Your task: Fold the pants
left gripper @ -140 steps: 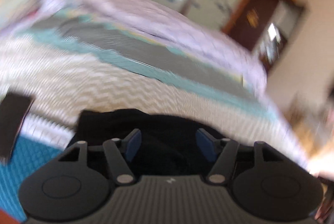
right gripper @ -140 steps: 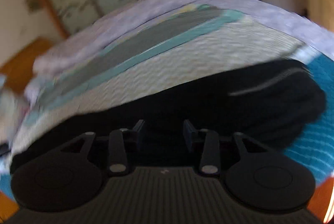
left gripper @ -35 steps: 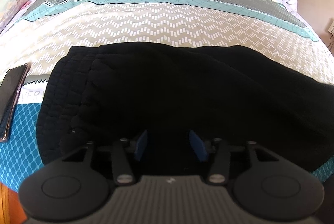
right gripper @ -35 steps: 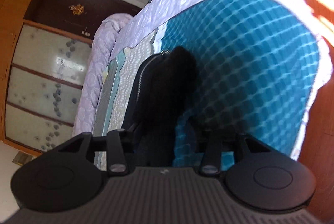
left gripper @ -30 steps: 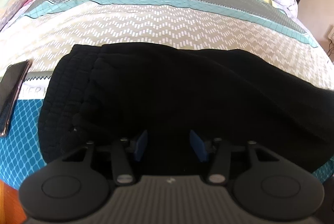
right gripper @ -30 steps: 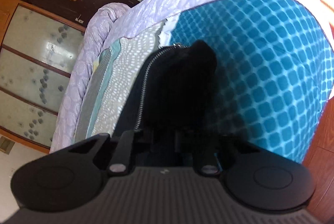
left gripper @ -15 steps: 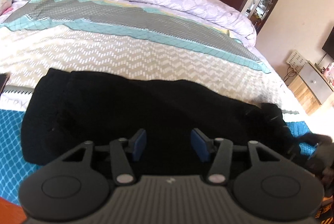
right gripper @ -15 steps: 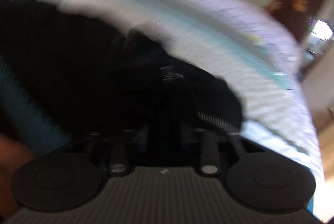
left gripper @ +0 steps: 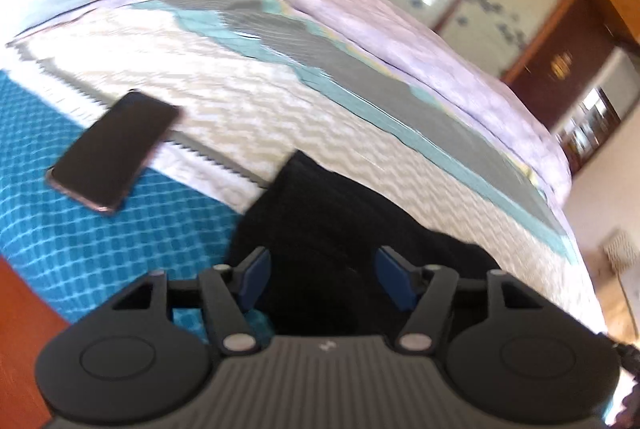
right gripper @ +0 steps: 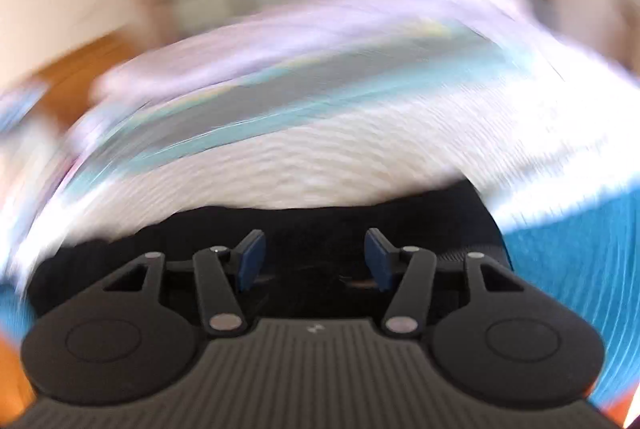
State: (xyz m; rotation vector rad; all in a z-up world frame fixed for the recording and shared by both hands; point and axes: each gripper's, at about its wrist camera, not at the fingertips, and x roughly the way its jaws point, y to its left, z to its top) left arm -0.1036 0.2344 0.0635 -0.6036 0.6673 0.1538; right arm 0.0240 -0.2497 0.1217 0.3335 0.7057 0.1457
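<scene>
Looking along your left gripper (left gripper: 320, 279), you see its jaws opening with nothing pinched between the blue pads; the black pants (left gripper: 344, 229) lie just beyond and below them on the bed (left gripper: 248, 101), bunched into a thick dark heap near the teal edge. A phone (left gripper: 114, 149) rests apart, to the left of the pants.

From the right wrist, the picture is smeared, yet your right gripper (right gripper: 314, 261) shows its jaws opening too, empty, over the pants (right gripper: 320, 225), which stretch across the bedspread.

Expect soft, limp, fairly thick fabric that sags and slides on itself. Take hold at an outer edge or corner of the folded stack, pinching all layers together.
</scene>
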